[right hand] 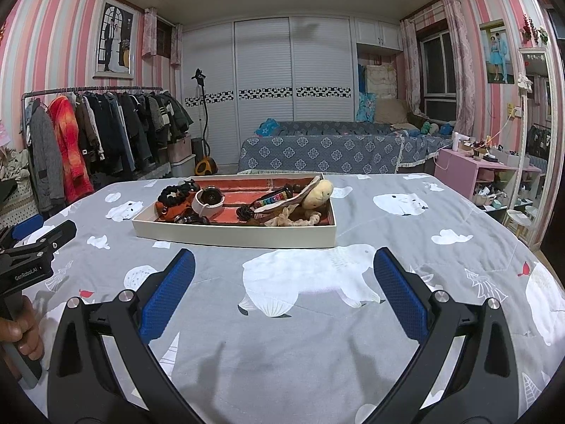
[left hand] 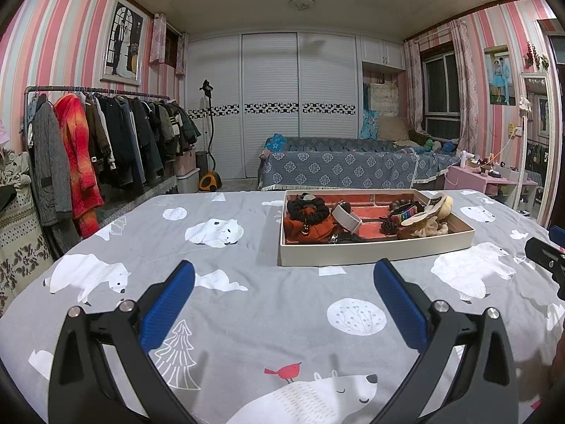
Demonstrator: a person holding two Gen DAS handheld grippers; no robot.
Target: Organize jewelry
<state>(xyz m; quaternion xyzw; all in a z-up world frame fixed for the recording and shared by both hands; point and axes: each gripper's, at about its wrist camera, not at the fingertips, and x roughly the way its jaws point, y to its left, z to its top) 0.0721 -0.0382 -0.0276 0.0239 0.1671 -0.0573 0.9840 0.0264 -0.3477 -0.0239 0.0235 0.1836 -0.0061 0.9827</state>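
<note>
**Blue-padded grippers wait short of the jewelry tray**

Blue pads line both tools. Nearest the tray's front wall, the left gripper (left hand: 284,284) hovers over the polar-bear bedspread (left hand: 247,314) with jaws spread wide, holding nothing; the right gripper (right hand: 284,274) does the same. Beyond them sits the cream tray (right hand: 233,235) with its red lining. Inside it lie a black scrunchie (left hand: 307,206), a white watch (right hand: 208,203), a rainbow bracelet (right hand: 273,199) and a yellow plush toy (right hand: 317,192).

White lettering reading "GenRoboLAI", as far as it can be made out, stands on the side of the black metal left gripper (right hand: 37,243), left of the shallow cream cardboard tray (right hand: 247,238). No other writing is legible in either view.
</note>
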